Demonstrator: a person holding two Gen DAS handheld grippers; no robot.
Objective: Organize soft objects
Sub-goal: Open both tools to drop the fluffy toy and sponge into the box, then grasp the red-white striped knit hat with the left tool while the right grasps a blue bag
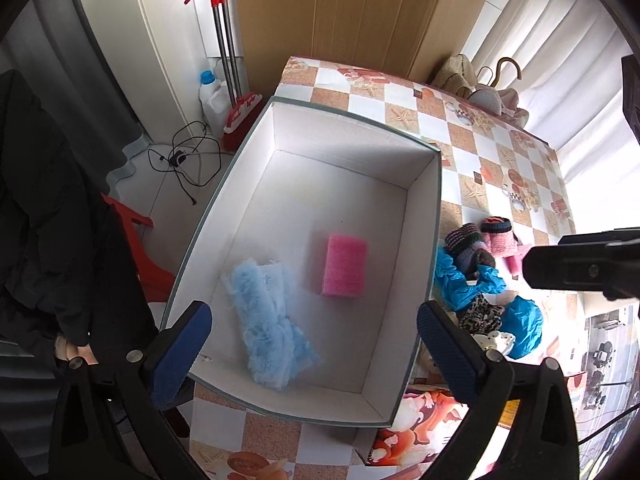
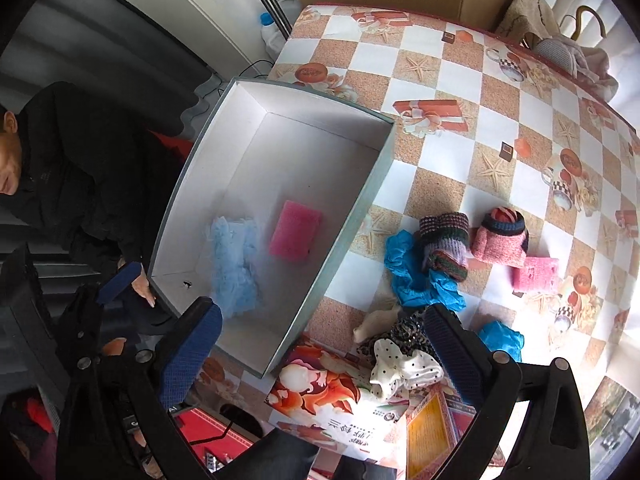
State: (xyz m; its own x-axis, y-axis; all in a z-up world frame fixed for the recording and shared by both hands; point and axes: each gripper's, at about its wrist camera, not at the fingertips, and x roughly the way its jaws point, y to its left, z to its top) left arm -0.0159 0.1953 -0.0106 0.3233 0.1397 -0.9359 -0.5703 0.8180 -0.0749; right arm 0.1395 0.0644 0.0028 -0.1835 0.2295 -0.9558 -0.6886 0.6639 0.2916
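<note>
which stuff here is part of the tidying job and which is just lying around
Part of the job: white box; pink sponge and pale blue fluffy cloth inside it; on the table, blue cloth, striped knit roll, pink knit roll, small pink sponge, polka-dot fabric.

Just lying about: broom, detergent bottle, floor cables.

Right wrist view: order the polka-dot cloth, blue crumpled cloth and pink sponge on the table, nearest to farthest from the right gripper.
From the right gripper:
1. Polka-dot cloth, between the fingers.
2. Blue crumpled cloth, ahead, beside the box.
3. Pink sponge, far right.
</note>
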